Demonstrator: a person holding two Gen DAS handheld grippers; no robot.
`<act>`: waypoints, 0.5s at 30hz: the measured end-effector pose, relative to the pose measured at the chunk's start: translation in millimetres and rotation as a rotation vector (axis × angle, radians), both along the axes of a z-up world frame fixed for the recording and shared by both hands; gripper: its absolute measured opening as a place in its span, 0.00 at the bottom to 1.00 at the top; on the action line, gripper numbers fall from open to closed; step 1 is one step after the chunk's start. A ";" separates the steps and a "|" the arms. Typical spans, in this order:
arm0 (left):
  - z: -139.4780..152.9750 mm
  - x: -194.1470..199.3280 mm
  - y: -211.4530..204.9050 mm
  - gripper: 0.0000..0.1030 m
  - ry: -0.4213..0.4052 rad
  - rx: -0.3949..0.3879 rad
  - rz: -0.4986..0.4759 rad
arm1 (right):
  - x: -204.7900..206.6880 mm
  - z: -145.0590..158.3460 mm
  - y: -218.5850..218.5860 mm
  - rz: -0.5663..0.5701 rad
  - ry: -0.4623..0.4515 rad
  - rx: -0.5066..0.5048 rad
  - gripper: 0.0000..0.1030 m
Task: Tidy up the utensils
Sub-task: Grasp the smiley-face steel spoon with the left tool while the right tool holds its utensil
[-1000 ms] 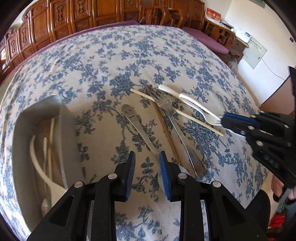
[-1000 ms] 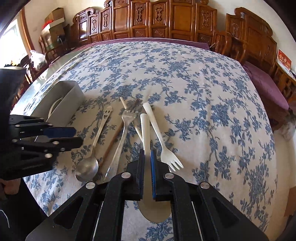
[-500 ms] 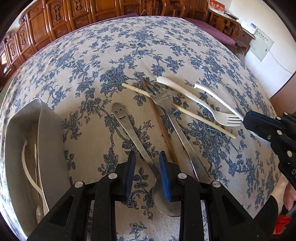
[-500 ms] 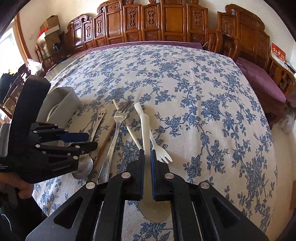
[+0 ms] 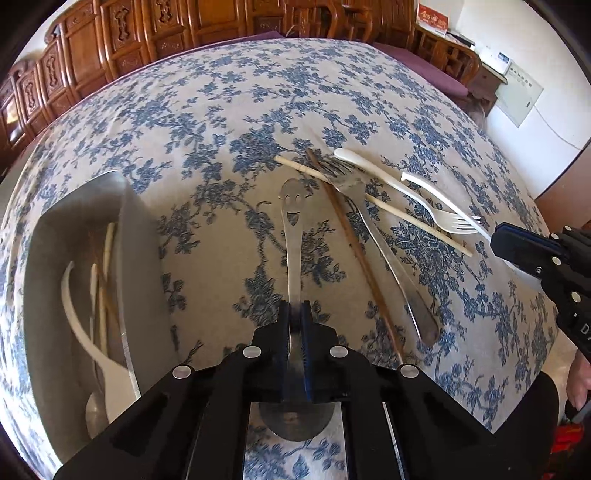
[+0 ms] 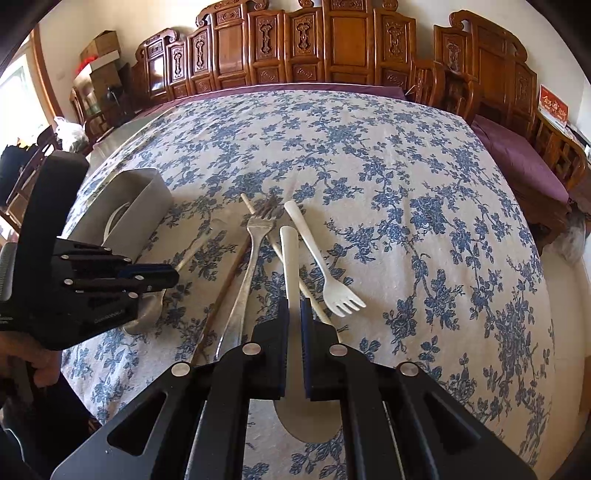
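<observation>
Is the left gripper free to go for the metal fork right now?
Probably not yet: the left gripper has just closed on the metal spoon. The metal fork lies close by, on the white chopstick, uncovered.

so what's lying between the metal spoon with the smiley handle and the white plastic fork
In the left wrist view, between the smiley spoon and the white fork lie a dark brown chopstick, a metal fork and a pale chopstick crossing under them.

Carved wooden chairs (image 6: 332, 48) line pale walls (image 6: 66, 29); perhaps a window left.
</observation>
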State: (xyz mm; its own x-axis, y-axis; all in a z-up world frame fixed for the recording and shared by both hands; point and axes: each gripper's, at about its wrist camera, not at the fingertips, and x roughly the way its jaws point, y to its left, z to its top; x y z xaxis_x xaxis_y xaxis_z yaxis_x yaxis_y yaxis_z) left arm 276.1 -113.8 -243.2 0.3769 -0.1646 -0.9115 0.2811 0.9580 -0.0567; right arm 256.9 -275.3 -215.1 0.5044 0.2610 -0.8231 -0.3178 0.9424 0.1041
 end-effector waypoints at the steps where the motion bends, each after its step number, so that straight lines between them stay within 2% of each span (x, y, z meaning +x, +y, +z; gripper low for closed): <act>1: 2.3 -1.8 2.6 0.05 -0.006 -0.006 0.000 | -0.5 0.7 0.9 -0.001 0.000 0.000 0.07; 15: 49.3 -24.5 27.6 0.05 -0.111 -0.073 -0.006 | -9.0 11.6 19.3 -0.002 -0.020 0.027 0.07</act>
State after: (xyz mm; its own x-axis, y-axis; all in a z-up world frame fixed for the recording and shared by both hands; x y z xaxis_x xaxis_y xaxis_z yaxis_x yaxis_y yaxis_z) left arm 251.6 -86.1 -193.9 0.4738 -0.2317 -0.8496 0.2950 0.9508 -0.0948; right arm 247.9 -256.0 -203.6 0.5212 0.2821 -0.8054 -0.3177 0.9401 0.1237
